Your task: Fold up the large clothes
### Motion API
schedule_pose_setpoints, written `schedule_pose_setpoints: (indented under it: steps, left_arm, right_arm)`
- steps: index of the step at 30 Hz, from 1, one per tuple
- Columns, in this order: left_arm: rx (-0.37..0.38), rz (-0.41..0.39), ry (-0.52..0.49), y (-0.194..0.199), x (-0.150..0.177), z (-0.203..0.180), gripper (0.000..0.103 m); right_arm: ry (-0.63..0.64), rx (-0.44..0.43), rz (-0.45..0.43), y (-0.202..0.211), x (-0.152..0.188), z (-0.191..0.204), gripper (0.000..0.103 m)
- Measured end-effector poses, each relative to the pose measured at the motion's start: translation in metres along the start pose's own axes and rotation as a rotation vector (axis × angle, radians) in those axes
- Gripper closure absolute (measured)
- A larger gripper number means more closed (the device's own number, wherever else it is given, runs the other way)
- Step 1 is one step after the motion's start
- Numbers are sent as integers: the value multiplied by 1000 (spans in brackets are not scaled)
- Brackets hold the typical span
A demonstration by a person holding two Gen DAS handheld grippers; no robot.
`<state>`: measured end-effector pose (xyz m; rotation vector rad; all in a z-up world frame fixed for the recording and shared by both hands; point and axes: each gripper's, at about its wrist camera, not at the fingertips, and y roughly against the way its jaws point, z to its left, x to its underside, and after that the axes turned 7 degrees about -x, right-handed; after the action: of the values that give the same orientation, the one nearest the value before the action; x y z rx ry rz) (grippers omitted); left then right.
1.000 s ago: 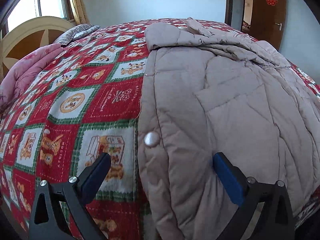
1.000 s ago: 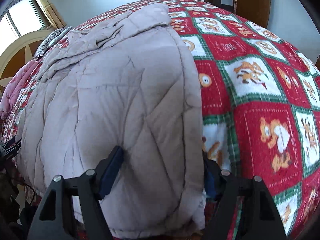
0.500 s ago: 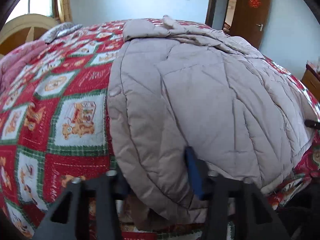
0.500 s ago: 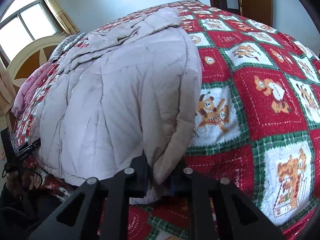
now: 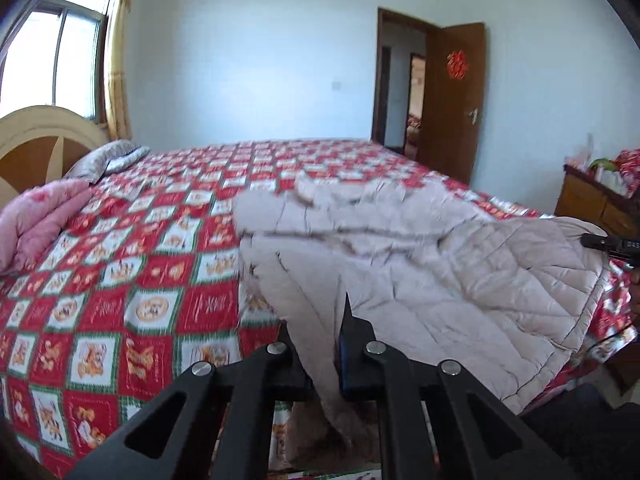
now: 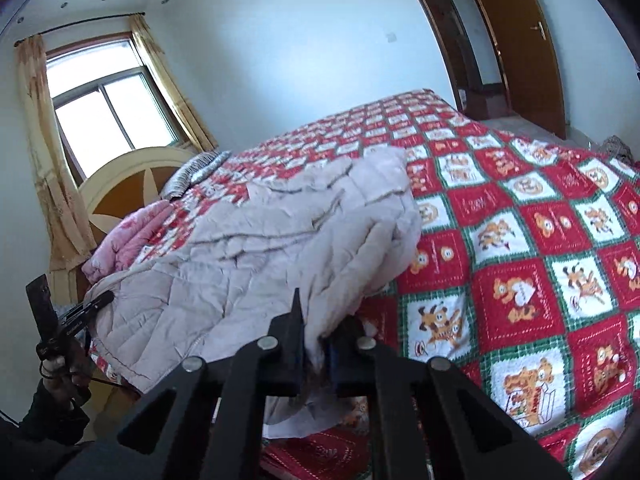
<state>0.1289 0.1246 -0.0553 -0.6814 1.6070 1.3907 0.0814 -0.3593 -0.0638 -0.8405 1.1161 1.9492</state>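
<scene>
Bedroom with pale walls, window [image 6: 112,116] and brown door [image 5: 454,100] beyond the bed [image 5: 120,280]. Red patchwork quilt [image 6: 540,280] covers the bed. Beige padded coat [image 5: 440,280] lies across the bed's near side, its near hem raised off the quilt. Pink blanket [image 5: 36,224] sits by the bed's headboard [image 5: 36,144]. Left gripper [image 5: 324,352] pinches the coat's hem at one corner; right gripper [image 6: 316,344] pinches the other corner, jaws narrow on fabric.

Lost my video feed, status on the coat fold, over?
Left gripper and right gripper each shut on the beige coat hem. Hem lifted off the bedspread. Nothing in the way.
</scene>
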Motion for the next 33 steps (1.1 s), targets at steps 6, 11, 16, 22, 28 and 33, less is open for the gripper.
schedule_pose_setpoints:
  steps: [6,11,16,22,28,33]
  left_arm:
    - [-39,-90,-67,6,-32,8,92]
    - [-66,-46,-26,-53,-58,19,87]
    - [33,-22,120,-83,-96,47,82]
    - [55,-80,197,-82,-131,67,62]
    - [22,-44,227,-121,-144,68,54]
    - [36,-103,307,-109,-147,96,1]
  right_arm:
    - [8,-8,-100,12,-37,-1,93]
    - [-11,30,-137,-34,-71,-8,93]
    - [-56,62,-149,-69,-106,-26,93]
    - [-40,92,-103,-102,-133,-30,93]
    - [-84,175,-87,-155,-151,-48,93]
    - [-132,225,-74,-174,-159,-70,93]
